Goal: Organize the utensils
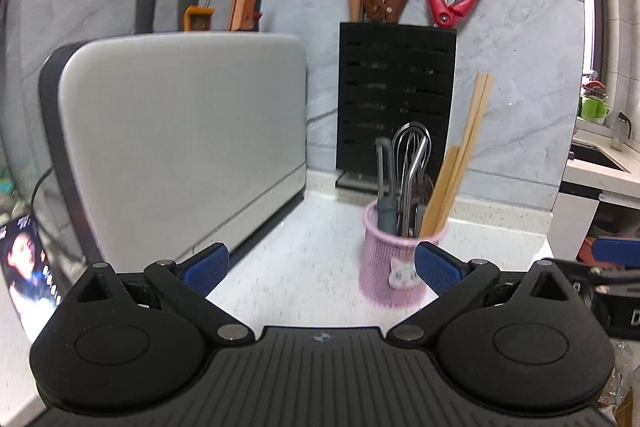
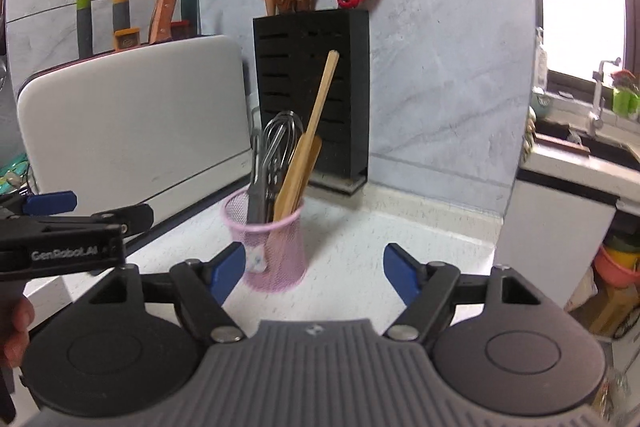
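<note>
Two tongs, left (image 1: 320,267) and right (image 2: 314,267), both wide open, empty, one pink cup (image 1: 394,267), one whisk (image 1: 412,155), two chopsticks (image 1: 476,123).

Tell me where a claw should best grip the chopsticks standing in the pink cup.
Probably the bare upper shafts of the chopsticks, coming from above. They lean out to the right, well above the whisk and the pink cup, so only that stretch is free of neighbours.
</note>
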The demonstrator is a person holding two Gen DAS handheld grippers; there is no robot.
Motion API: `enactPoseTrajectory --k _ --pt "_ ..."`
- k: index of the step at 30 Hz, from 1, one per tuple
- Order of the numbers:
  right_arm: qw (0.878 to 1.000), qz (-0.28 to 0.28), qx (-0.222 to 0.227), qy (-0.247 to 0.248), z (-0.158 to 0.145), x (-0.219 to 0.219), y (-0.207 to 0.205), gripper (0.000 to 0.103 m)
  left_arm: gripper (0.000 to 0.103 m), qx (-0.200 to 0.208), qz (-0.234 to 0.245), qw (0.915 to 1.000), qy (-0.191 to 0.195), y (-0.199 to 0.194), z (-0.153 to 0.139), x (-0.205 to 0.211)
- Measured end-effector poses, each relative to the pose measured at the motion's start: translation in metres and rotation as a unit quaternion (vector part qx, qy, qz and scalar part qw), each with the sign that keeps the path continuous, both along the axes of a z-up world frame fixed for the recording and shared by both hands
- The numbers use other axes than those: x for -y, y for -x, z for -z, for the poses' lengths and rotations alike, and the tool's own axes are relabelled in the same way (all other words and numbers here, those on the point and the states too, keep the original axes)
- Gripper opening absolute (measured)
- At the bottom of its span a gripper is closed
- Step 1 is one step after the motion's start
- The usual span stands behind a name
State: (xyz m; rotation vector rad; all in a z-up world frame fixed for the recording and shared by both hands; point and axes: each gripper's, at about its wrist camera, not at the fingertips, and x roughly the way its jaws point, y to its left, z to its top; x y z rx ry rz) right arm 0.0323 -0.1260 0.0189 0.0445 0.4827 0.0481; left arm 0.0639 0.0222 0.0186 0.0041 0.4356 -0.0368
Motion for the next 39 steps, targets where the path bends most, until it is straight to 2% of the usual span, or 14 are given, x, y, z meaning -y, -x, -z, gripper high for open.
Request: enactPoseTrajectory --k 3,8,15,22,39 --pt "1.0 0.01 -0.017 -0.001 0.008 -0.002 0.011 0.075 0.103 -0.021 -0.001 0.9996 -0.02 0.011 0.009 0.006" --pt "0.998 0.015 -0.059 -0.007 0.024 -0.002 0.027 0.075 0.103 -0.057 0.018 0.9981 -0.015 0.026 0.024 0.012" --pt "0.997 0.035 -0.07 0.005 0.039 -0.001 0.041 0.075 0.103 -0.073 0.023 0.9969 -0.014 0.031 0.033 0.018" --pt "0.997 0.048 -0.065 -0.007 0.036 0.004 0.048 0.075 0.103 -0.063 0.025 0.9976 -0.014 0.038 0.028 0.019" --pt "0.997 0.042 -0.058 -0.013 0.03 0.001 0.054 0.076 0.103 -0.048 0.024 0.9984 -0.016 0.044 0.022 0.02"
